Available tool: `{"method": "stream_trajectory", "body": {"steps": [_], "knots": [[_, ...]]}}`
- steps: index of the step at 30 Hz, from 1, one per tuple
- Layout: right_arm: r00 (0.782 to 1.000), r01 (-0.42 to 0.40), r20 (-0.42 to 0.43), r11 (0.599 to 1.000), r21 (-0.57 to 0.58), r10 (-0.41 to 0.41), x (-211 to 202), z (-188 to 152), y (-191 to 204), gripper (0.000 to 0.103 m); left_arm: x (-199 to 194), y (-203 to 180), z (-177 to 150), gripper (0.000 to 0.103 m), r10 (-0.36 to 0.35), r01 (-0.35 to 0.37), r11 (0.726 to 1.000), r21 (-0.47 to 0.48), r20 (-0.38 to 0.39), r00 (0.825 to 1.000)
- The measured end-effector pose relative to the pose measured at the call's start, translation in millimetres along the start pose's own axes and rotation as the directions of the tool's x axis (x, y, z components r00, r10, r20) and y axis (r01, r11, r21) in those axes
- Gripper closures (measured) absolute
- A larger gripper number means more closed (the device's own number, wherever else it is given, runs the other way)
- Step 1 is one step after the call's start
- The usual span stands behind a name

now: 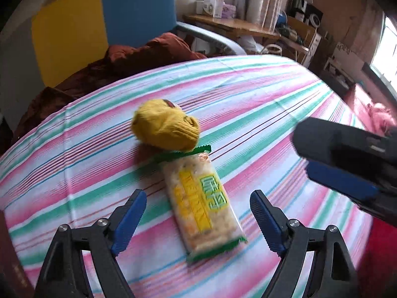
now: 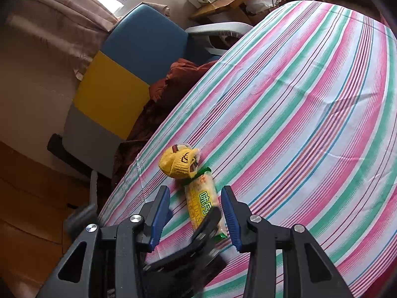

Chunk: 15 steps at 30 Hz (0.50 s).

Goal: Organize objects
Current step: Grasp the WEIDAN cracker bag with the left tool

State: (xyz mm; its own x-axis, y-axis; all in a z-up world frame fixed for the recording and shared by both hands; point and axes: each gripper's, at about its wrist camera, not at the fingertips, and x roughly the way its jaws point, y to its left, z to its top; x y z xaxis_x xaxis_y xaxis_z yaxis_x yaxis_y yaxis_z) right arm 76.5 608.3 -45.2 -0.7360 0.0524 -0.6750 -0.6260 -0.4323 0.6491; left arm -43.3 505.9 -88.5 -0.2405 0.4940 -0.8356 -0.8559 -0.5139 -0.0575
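Cracker packet (image 1: 201, 198) lies frame centre on striped cloth (image 1: 260, 94), top end touching yellow knit ball (image 1: 165, 127). Our left gripper (image 1: 198, 221) open astride it; right gripper (image 2: 196, 213) open, empty. Risk we see: slick wrapper slipping, nudging ball.

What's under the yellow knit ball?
The yellow knit ball overlaps the green sealed end of the cracker packet, on the striped cloth. Anything else beneath it is hidden.
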Motion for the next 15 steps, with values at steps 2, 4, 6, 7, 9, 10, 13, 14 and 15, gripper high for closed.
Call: {"method": "stream_trajectory", "body": {"steps": [2,4,6,7,9,10,13,14,15], "knots": [[1.000,0.008,-0.004,1.000,0.002,-0.008,2,0,-1,0.060,16,1,1,0.018,0.042,-0.042,0.999,0.004,-0.021,0.999],[1.000,0.016,-0.007,1.000,0.006,-0.016,5,1,-2,0.060,23,7,-3,0.025,0.042,-0.043,0.999,-0.016,-0.008,0.999],[1.000,0.022,-0.011,1.000,0.010,-0.022,6,1,-3,0.060,17,9,-10,0.039,0.061,-0.061,0.998,0.003,0.045,0.997],[1.000,0.024,-0.012,1.000,0.011,-0.024,7,1,-3,0.060,15,10,-13,0.055,0.056,-0.056,0.998,0.005,0.055,0.997],[0.999,0.034,-0.013,0.999,0.008,-0.034,8,0,-4,0.060,8,15,-19,0.056,0.047,-0.047,0.999,-0.008,0.062,0.997],[0.999,0.039,-0.015,0.999,0.008,-0.039,8,0,-4,0.060,4,18,-24,0.056,0.046,-0.045,0.999,-0.017,0.069,0.997],[0.998,0.056,-0.040,0.998,0.011,-0.055,14,-1,-6,0.060,-10,23,-43,0.056,0.042,-0.039,0.998,-0.041,0.084,0.996],[0.997,0.060,-0.049,0.998,0.012,-0.059,15,-1,-7,0.060,-16,25,-49,0.056,0.041,-0.036,0.998,-0.054,0.087,0.995],[0.996,0.065,-0.057,0.998,0.011,-0.065,17,-2,-7,0.060,-23,29,-59,0.056,0.039,-0.032,0.997,-0.072,0.091,0.995]]}}
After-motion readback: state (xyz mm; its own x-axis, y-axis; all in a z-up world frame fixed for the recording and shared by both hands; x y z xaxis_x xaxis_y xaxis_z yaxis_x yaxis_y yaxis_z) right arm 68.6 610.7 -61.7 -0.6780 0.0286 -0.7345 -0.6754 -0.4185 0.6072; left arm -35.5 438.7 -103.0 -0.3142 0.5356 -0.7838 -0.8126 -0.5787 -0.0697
